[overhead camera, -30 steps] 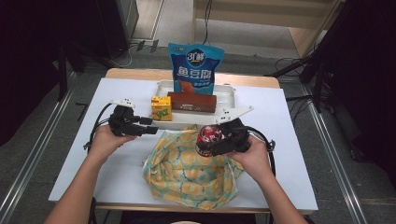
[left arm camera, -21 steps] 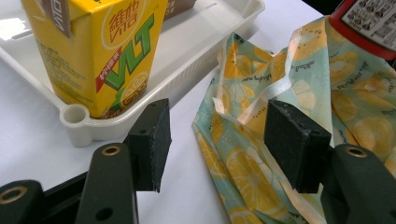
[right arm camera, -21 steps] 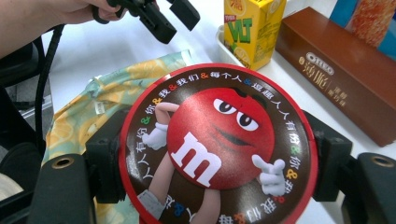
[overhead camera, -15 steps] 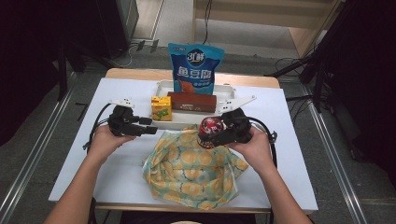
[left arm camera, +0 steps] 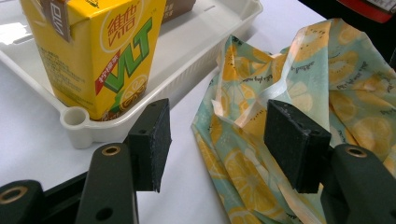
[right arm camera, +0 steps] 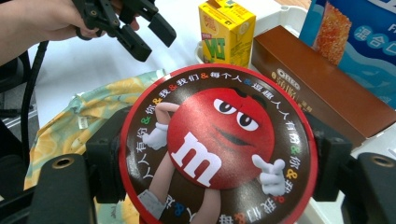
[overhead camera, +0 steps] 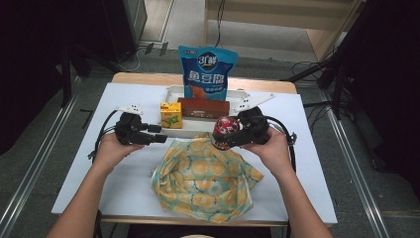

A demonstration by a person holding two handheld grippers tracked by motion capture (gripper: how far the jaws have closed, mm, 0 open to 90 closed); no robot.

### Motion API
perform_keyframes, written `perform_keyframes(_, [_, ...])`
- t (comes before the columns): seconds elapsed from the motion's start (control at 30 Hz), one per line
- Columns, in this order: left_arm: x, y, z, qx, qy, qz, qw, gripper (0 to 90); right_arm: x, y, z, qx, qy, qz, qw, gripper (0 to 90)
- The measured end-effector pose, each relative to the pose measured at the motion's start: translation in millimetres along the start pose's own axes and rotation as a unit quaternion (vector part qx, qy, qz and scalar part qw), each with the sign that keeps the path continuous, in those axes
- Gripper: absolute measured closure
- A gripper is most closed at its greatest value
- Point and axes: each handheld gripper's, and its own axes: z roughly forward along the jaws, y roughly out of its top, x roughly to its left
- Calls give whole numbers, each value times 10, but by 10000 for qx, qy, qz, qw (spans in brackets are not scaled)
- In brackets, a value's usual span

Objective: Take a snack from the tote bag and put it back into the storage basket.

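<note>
Right tongs (overhead camera: 229, 136) clamped the round candy tin (overhead camera: 225, 132) above the cloth bag's (overhead camera: 205, 181) far edge; left tongs (overhead camera: 157, 134) stood apart, empty. Bagging appeared begun: carton (overhead camera: 171, 115) remained in the tray (overhead camera: 171, 94).

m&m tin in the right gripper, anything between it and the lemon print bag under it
Nothing visible does. The right gripper is shut on the m&m tin, which hangs over the far edge of the lemon print bag. The left gripper is open, off to the side, clear of that gap.
</note>
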Motion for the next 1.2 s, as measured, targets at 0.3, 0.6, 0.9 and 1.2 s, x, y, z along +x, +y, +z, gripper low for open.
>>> perform_keyframes(0.3, [-2,-18,-31,-24,37,19,10000,416,-124,22,11,83,-91,65,9999,266])
perform_keyframes(0.6, [-26,-54,-68,-37,56,23,10000,415,-255,30,50,112,-207,108,9997,266])
perform_keyframes(0.9, [-35,-85,-108,-17,92,19,10000,415,-394,17,113,105,-268,173,9994,266])
perform_keyframes(1.2, [-65,-127,-143,9,131,22,9999,409,-511,-10,180,74,-287,194,9994,266])
